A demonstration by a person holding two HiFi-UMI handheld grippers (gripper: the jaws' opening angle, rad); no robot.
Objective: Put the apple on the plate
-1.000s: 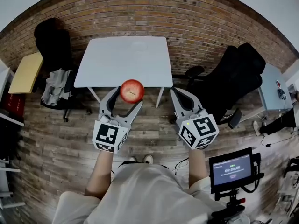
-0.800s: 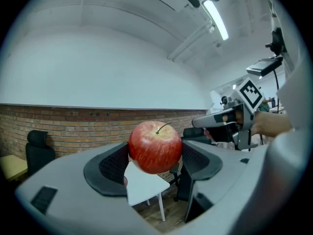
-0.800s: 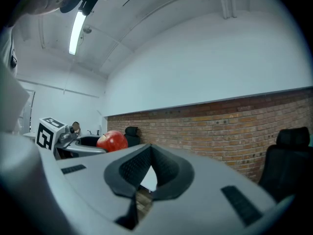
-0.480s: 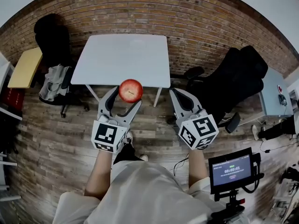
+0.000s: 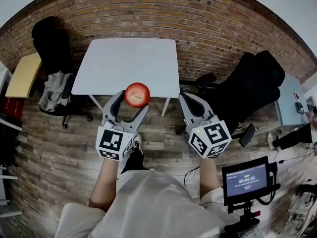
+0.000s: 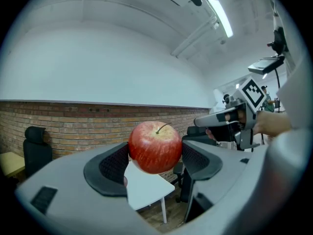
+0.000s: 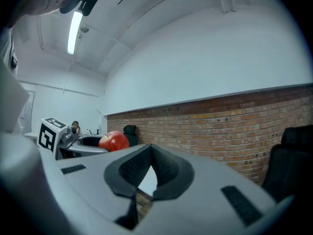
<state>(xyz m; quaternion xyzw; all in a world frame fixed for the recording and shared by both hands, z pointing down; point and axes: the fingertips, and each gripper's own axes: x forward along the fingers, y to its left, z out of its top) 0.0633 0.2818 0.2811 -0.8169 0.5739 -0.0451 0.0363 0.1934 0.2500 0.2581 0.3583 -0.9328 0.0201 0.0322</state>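
Red, faintly streaked apple [image 6: 155,147] with its stem up, clamped in the left gripper [image 5: 132,102] just before the white table [image 5: 109,73]. Right gripper [image 5: 187,99] pinched together, empty. Plate [image 5: 146,47] barely discernible – white on white.

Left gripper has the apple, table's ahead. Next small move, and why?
Probably carry the left gripper forward over the white table, toward the faint round plate near its far edge. The apple sits clamped between its jaws, but appears short of the table, over the wood floor.
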